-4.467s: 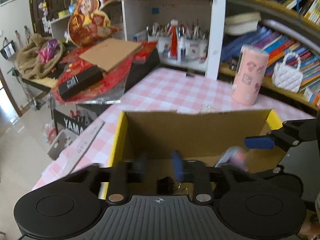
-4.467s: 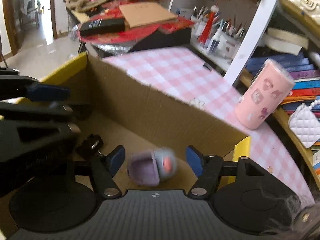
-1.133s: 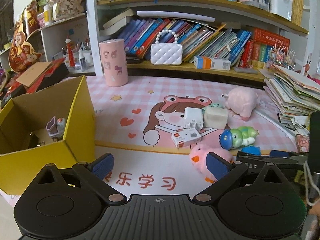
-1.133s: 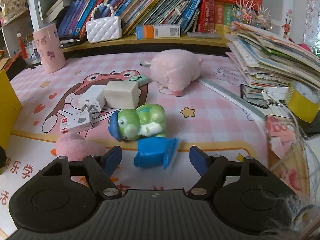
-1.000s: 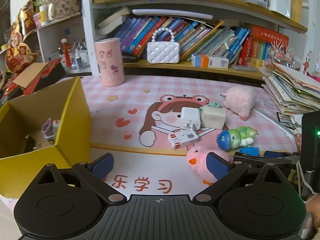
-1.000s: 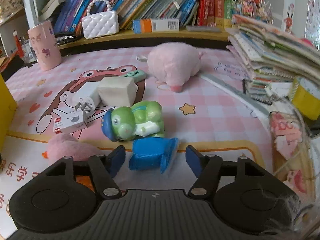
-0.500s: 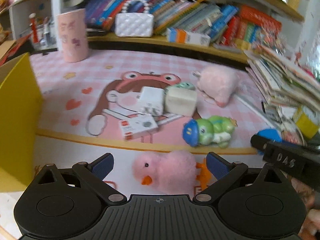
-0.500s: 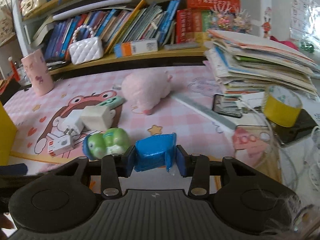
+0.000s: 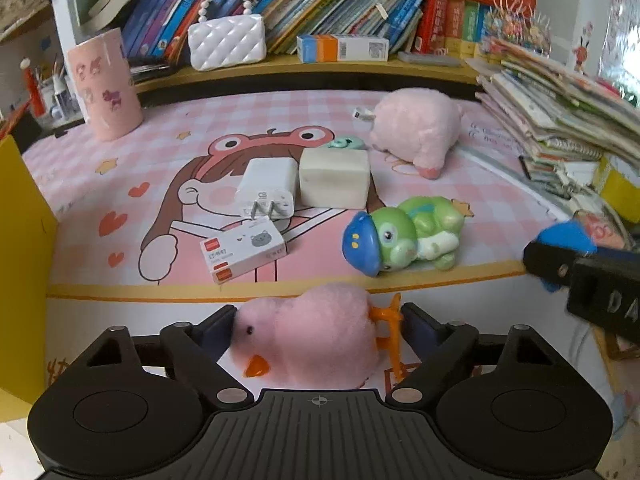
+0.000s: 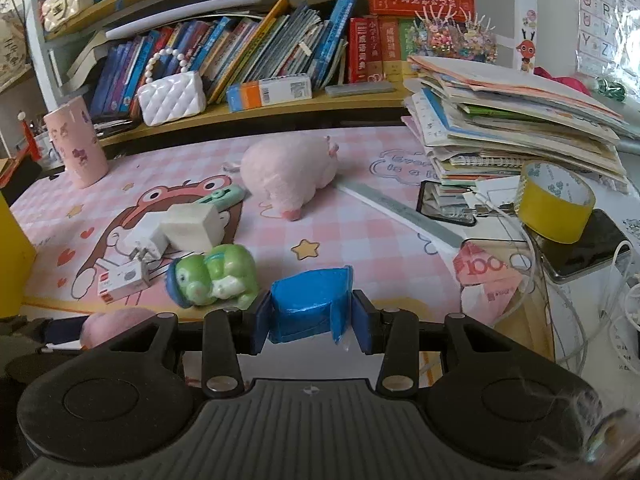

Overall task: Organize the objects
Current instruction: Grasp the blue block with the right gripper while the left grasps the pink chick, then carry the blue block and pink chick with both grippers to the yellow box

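Left tongs (image 9: 316,326) grip the pink plush duck (image 9: 316,340) near the table's (image 9: 80,184) front edge. Right tongs (image 10: 310,322) clamp a blue wrapped piece (image 10: 310,306) just above the table; the green frog toy (image 10: 214,276) lies just to its left.

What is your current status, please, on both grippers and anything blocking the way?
Left gripper shut on pink duck. Right gripper shut on blue packet. Green frog toy just ahead-left of right gripper.

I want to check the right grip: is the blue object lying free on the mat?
No, the right gripper is shut on the blue object, both pads pressing its sides.
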